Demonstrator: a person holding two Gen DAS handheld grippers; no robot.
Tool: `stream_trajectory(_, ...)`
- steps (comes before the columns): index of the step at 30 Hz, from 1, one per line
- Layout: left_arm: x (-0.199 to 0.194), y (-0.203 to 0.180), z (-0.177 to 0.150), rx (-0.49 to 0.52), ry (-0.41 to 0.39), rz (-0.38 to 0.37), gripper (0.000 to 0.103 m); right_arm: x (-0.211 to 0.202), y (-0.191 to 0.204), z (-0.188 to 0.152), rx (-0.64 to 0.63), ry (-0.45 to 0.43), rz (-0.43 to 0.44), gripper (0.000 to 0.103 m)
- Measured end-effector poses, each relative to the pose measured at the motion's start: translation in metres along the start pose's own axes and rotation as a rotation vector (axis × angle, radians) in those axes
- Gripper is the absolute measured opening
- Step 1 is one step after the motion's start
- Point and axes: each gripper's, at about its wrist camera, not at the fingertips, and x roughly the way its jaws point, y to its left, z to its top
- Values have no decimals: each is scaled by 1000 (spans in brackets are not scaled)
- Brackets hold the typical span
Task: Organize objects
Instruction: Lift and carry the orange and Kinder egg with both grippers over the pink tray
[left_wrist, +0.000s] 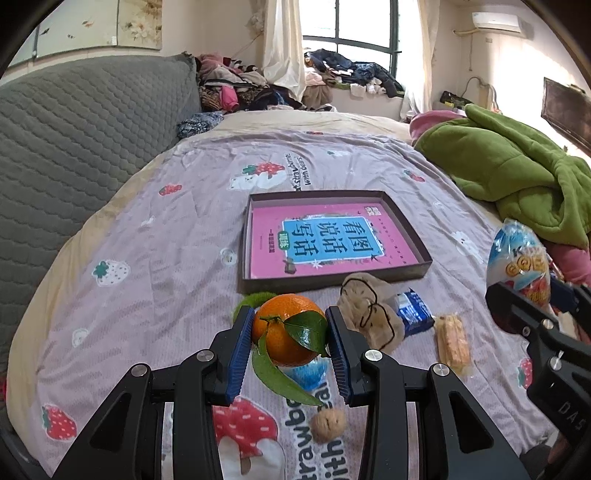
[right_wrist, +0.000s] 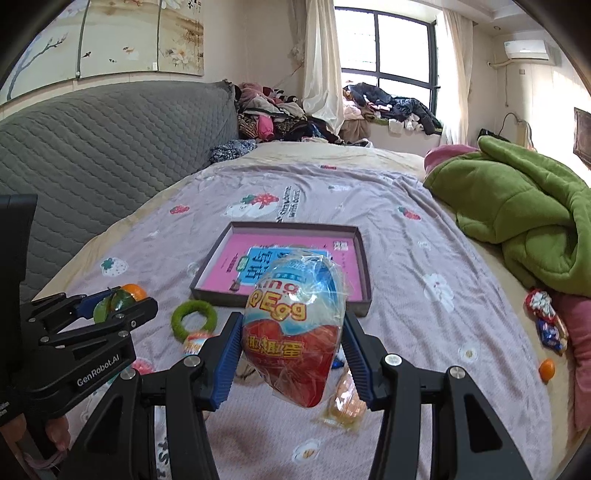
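1. Your left gripper (left_wrist: 290, 338) is clamped on a mandarin (left_wrist: 286, 332): bright orange, round, with a short stem and glossy green leaves, one long leaf hanging below. Both blue ribbed pads press its sides, and it is lifted clear of the bedspread (left_wrist: 155, 258).
2. Your right gripper (right_wrist: 293, 343) is closed on a toy egg (right_wrist: 295, 325) in crinkly clear wrap: pale blue and white on top, red below, with yellow lettering across the middle. It too is off the bedspread.
3. Just under the mandarin lie a small blue wrapped piece (left_wrist: 310, 373) and a walnut (left_wrist: 328, 424), both near the bedspread's front edge.
4. Beside them to the right sit a beige knitted item (left_wrist: 369, 314) with dark stitching, a blue-and-white packet (left_wrist: 413, 314) and a pale wafer bar in clear wrap (left_wrist: 452, 343).
5. A green fuzzy ring (right_wrist: 194, 317) lies on the bedspread just before the box's near left corner.
6. The shallow dark box (left_wrist: 332, 278) rests in the middle of the bedspread, with a pink book (left_wrist: 321, 240) flat inside.
7. A green quilted jacket (left_wrist: 517, 166) is heaped at the bedspread's right edge.
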Motion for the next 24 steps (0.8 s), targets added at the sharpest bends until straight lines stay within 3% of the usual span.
stream_trajectory(24,65,1,66,2,-19,-10,40,50,2,60,-81,-53,-17,53)
